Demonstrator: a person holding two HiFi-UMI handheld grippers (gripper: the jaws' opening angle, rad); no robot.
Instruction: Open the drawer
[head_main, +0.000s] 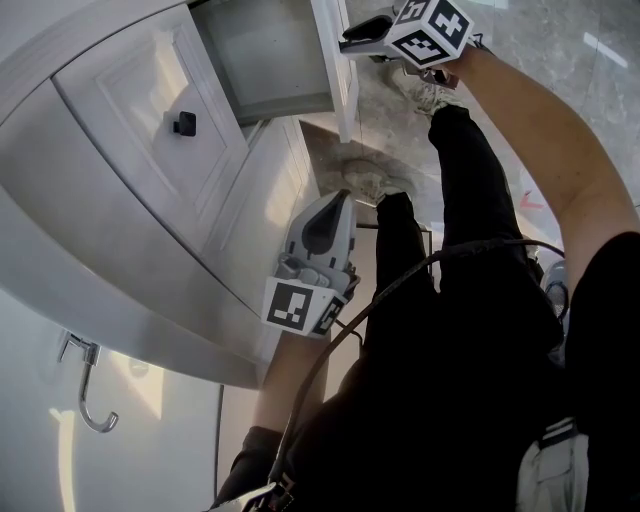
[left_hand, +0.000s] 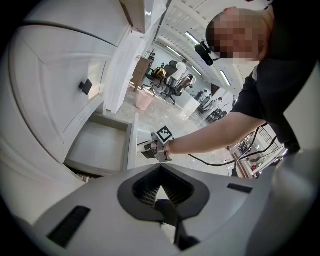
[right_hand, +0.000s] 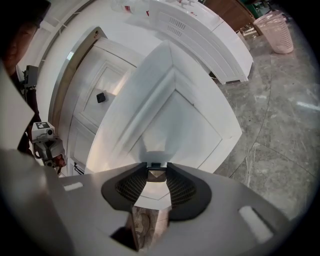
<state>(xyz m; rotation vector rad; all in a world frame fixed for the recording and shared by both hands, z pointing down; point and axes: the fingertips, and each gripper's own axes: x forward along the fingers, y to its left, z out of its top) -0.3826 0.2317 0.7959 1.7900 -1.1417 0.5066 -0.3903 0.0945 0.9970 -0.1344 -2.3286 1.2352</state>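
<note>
The right gripper (right_hand: 156, 171) is clamped on the small square knob (right_hand: 156, 174) of the drawer front (right_hand: 175, 115), one pad pressed against each side of it. The person stoops forward with the right forearm (head_main: 540, 130) stretched out bare and nearly straight toward the drawer (head_main: 268, 55), the gripper tipped a little downward. The drawer stands pulled well out of the white cabinet (head_main: 120, 230). Its grey inside is bare, and its front panel hangs out over the marble floor (head_main: 390, 110).

The left gripper (head_main: 338, 200) holds nothing: its jaw tips meet, and only floor shows through the gap behind them. It hangs close to the person's left leg (head_main: 400, 250), just beside the cabinet's lower panel, angled downward and well apart from the drawer.

Above the drawer, a cabinet door (head_main: 140, 90) carrying a black square knob (head_main: 183, 123) sits closed. Farther across the room, a pink basket (left_hand: 145, 101) stands on the floor near some office chairs (left_hand: 172, 87).
</note>
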